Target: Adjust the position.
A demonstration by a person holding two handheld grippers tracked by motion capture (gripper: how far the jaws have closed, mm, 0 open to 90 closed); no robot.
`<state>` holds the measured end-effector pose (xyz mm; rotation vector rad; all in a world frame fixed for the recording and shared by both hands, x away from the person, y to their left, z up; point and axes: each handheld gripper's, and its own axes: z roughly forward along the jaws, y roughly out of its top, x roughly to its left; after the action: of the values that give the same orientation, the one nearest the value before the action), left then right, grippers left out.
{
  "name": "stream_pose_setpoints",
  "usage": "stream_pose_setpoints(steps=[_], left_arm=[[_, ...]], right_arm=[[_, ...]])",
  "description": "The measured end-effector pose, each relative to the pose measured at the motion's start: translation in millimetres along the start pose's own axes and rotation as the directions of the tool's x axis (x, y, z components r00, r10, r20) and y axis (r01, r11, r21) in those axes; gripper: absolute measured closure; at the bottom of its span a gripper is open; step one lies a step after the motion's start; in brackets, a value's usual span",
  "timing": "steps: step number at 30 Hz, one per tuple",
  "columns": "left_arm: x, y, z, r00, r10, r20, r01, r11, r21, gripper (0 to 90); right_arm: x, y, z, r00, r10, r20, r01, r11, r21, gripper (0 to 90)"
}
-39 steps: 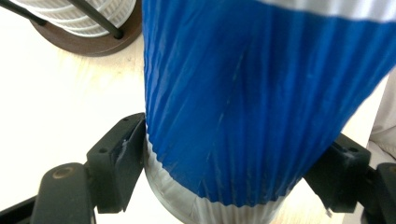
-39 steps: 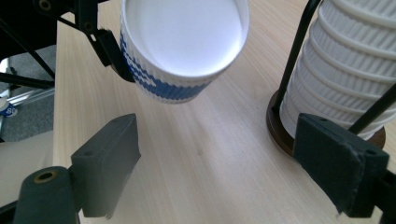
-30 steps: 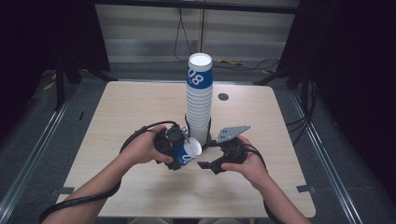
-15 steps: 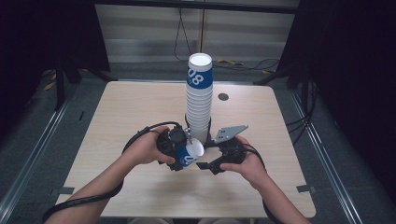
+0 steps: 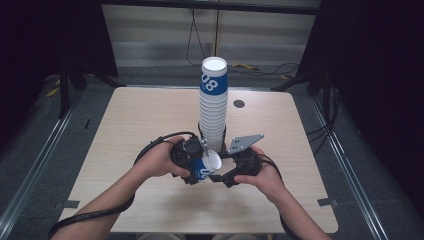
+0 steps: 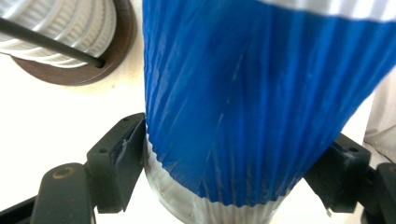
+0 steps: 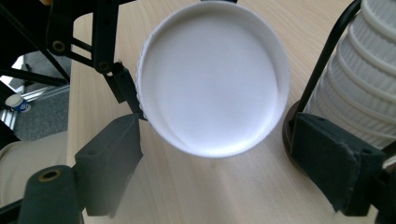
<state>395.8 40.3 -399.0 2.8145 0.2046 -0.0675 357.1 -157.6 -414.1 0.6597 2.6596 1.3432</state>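
Jaws unchanged: left gripper (image 5: 197,167) still grips blue cup (image 5: 205,166).

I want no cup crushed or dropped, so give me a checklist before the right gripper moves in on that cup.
1. Left gripper shut on the blue cup: ok.
2. Cup wall undented: ok in the left gripper view.
3. Right gripper open wider than the cup mouth: ok.
4. Right fingers apart from the rim: ok.
5. Cup stack upright in its holder: ok.
6. Grip firmness: cannot tell.

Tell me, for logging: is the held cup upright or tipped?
Tipped: the blue cup lies sideways in the left gripper, mouth toward the right gripper.
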Motion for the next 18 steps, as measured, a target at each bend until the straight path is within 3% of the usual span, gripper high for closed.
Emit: stream_pose_setpoints(steps=[18], left_arm=[[-2.4, 3.1, 2.2, 0.9988, 0.049, -0.004, -0.049, 0.9986, 0.017, 21.7]], right_arm=[[1.7, 1.9, 4.8, 0.9993, -0.016, -0.034, 0.017, 1.000, 0.013, 24.8]])
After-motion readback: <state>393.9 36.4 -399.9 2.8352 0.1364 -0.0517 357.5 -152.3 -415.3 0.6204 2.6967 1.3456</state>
